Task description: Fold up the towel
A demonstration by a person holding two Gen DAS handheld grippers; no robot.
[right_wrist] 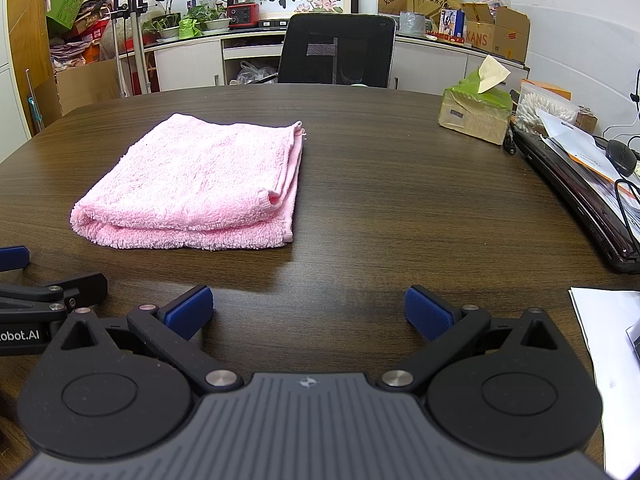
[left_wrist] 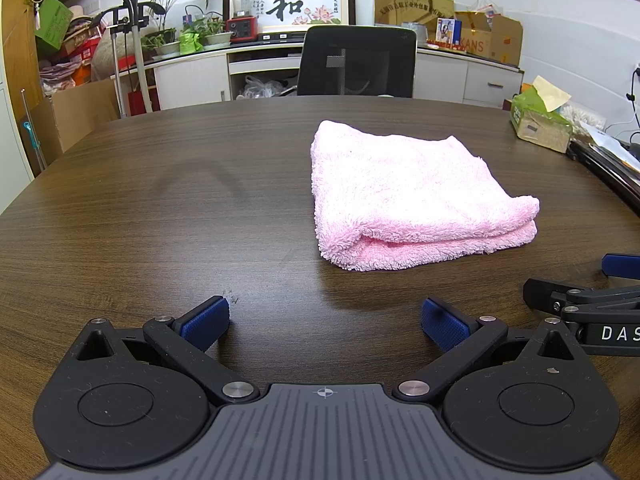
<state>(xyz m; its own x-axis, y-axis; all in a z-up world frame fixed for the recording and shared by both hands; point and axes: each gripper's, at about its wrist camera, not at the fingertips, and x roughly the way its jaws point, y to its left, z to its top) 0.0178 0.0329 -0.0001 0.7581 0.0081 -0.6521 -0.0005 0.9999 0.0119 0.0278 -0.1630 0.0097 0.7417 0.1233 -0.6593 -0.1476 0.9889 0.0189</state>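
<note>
The pink towel (right_wrist: 192, 188) lies folded in layers on the dark surface (right_wrist: 400, 184), out toward its middle and well short of the far edge. It looks light, soft and floppy — thick terry that should sag if lifted by one point. Both the left tongs (left_wrist: 325, 322) and right tongs (right_wrist: 308, 312) are spread wide, empty, near the front edge. The loose corners on its right side — where the layers show — look the best hold.

One pink towel (right_wrist: 192, 184) lies on one brown table (right_wrist: 380, 184); two grippers, left gripper (left_wrist: 325, 322) and right gripper (right_wrist: 308, 308), each with two blue pads; one black chair (right_wrist: 336, 50); one tissue box (right_wrist: 474, 110); one laptop (right_wrist: 576, 208).
</note>
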